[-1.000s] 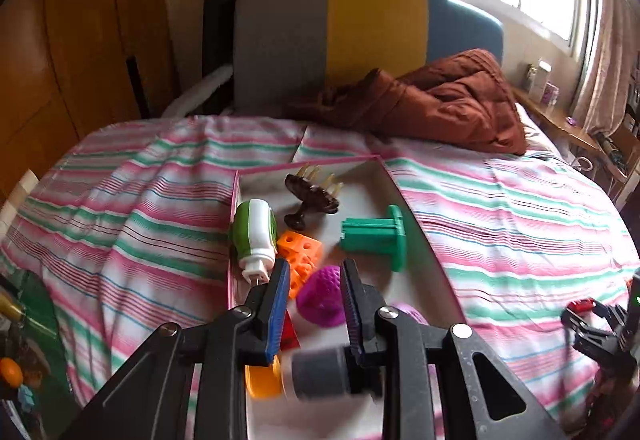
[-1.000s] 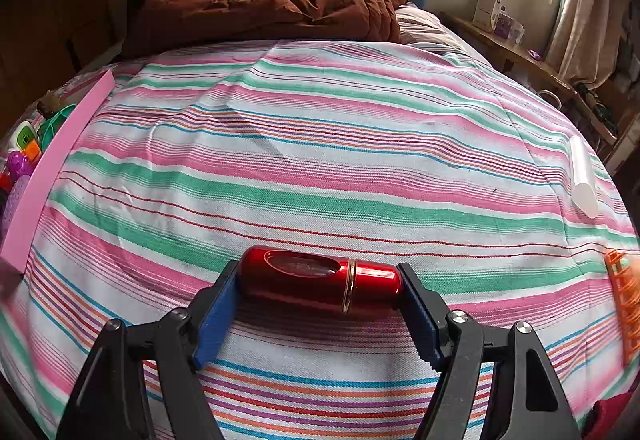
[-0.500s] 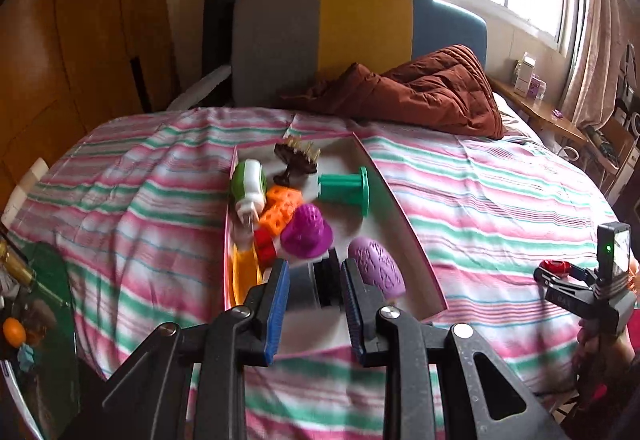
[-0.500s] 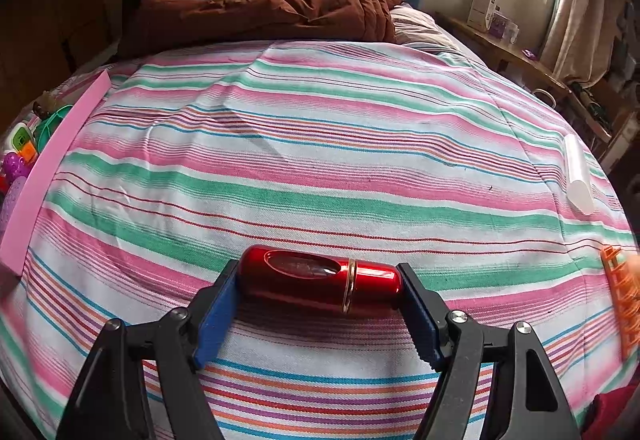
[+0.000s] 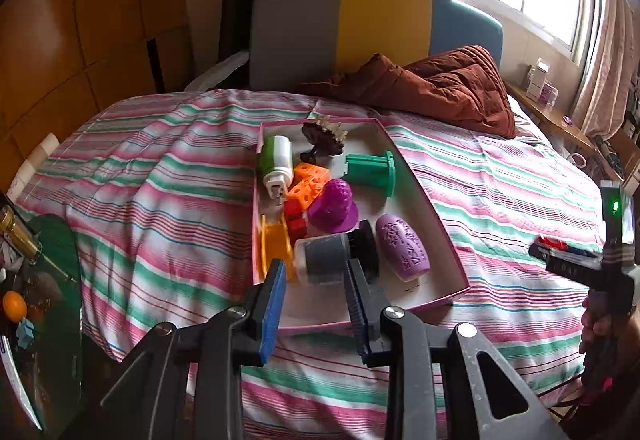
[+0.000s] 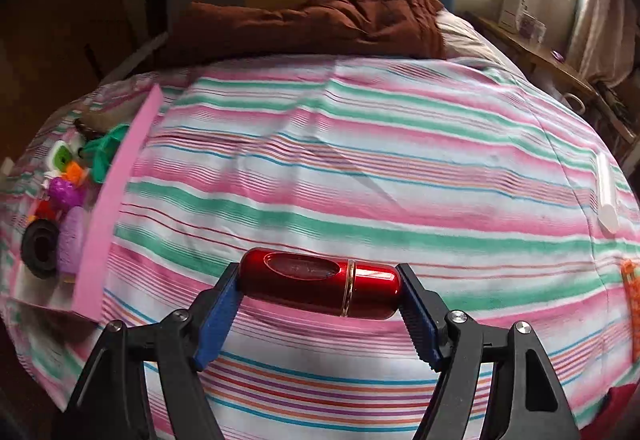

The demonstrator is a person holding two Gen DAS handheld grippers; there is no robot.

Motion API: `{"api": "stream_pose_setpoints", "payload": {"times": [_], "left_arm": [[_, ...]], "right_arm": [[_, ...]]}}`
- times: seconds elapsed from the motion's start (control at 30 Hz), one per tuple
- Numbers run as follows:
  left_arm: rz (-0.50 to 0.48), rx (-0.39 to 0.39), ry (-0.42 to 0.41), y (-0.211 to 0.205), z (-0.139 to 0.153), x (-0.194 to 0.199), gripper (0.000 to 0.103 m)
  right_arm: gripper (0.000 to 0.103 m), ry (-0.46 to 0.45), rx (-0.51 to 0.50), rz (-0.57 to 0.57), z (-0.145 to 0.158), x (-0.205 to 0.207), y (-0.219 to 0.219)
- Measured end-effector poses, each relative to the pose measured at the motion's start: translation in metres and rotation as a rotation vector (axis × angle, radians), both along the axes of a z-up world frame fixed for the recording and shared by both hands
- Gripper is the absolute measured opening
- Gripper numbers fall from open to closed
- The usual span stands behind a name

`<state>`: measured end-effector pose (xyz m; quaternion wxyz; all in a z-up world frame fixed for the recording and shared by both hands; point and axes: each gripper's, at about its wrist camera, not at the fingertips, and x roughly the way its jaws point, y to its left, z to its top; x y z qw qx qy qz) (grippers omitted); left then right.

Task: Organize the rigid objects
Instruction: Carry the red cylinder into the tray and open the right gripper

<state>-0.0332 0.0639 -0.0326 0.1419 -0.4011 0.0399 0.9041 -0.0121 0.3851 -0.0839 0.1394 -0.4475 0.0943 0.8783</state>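
A pink box (image 5: 440, 224) on the striped bed holds several toys: a green-and-white bottle (image 5: 274, 160), an orange block (image 5: 310, 182), a green spool (image 5: 372, 172), a purple dome (image 5: 332, 206) and a purple oval (image 5: 402, 244). A grey jar with a black lid (image 5: 332, 258) lies on the box floor just past my left gripper (image 5: 316, 272). Its jaws are opening and the pads stand clear of the jar. My right gripper (image 6: 320, 280) is shut end to end on a glossy red capsule case (image 6: 320, 286) held above the bedspread. That gripper also shows at the far right (image 5: 560, 254).
A brown quilt (image 5: 432, 88) is bunched by the headboard. A white tube (image 6: 606, 196) and an orange piece (image 6: 632, 304) lie near the bed's right edge. The box wall (image 6: 112, 200) stands left of the red case. A cluttered green side table (image 5: 40, 280) is at the bed's left.
My left gripper drew back from the box and its jaws widened, leaving the grey jar lying inside. My right gripper rose with the red case and shifted toward the box.
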Motion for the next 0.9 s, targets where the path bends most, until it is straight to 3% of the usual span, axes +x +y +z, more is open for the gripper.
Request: {"api": "stream_pose_setpoints", "payload": {"times": [0.2,0.37,0.67,0.8,0.9], "left_arm": [[0.04,0.003,-0.008,-0.016,-0.002,-0.002,0.031],[0.062,0.004,-0.012,-0.027,-0.004,-0.004,0.033],[0.101,0.032,-0.019,-0.043,-0.009,-0.009,0.037],[0.114,0.031,0.001,-0.047,-0.007,-0.009,0.038],[0.131,0.02,0.01,-0.048,-0.005,-0.009,0.04]], "right_arm": [[0.075,0.092,-0.003,0.206,0.035,-0.047,-0.08],[0.075,0.1,-0.01,0.291,0.039,-0.085,-0.125],[0.076,0.023,-0.067,0.339,0.012,-0.133,-0.155],[0.077,-0.006,-0.089,0.359,0.0,-0.135,-0.161],[0.084,0.02,-0.102,0.357,0.005,-0.125,-0.16]]}}
